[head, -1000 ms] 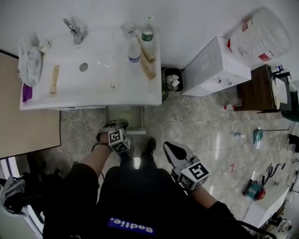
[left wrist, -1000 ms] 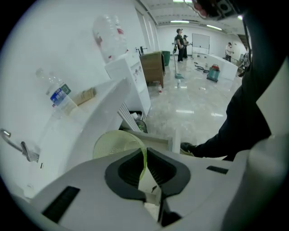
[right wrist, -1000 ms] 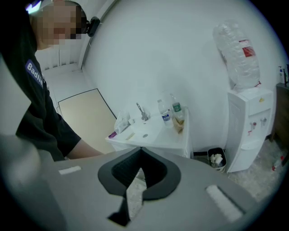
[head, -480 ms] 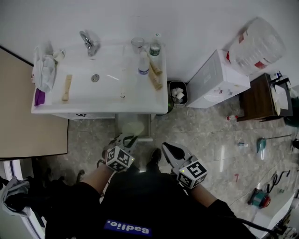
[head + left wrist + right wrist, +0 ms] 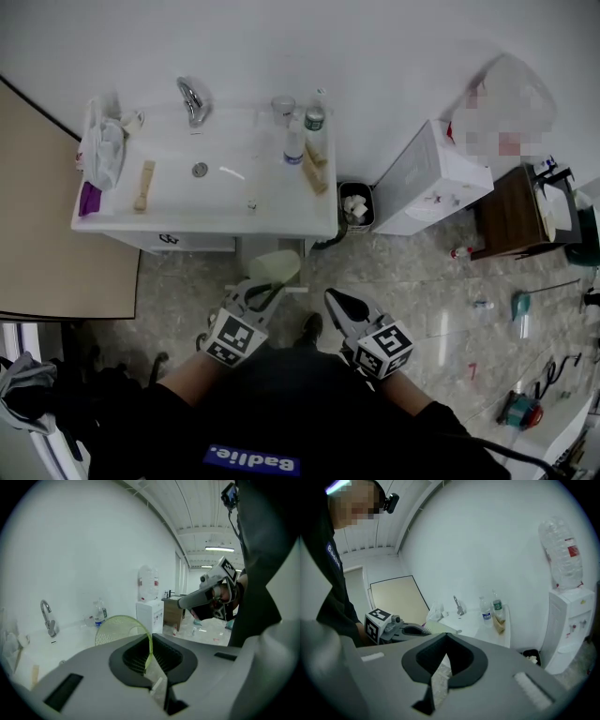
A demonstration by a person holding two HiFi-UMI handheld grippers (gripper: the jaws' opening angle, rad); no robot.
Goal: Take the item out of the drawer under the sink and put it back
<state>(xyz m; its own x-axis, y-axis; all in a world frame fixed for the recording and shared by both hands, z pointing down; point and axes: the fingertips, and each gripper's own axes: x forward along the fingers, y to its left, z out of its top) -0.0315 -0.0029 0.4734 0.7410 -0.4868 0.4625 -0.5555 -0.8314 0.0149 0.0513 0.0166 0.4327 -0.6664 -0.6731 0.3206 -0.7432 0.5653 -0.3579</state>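
Item: green strainer (image 5: 275,267), pale, translucent, finely perforated, thin-rimmed. Location: clear of the drawer (image 5: 246,251), carried just ahead of the left gripper (image 5: 262,292), whose jaws are closing on the edge of its rim; the bowl stands up beyond the jaw tips in the left gripper view (image 5: 119,627). The drawer stands open below and just beyond this gripper, under the front edge of the sink (image 5: 206,223). Right gripper (image 5: 339,302): jaws together, nothing between them, held to the left gripper's right, near but apart. Handling, as judged: the hold is a narrow pinch on a light, probably flexible rim, so keep pressure steady and the bowl from swinging; for the return, lower it forward into the opening, clear of the sink's edge, and release only once it rests.
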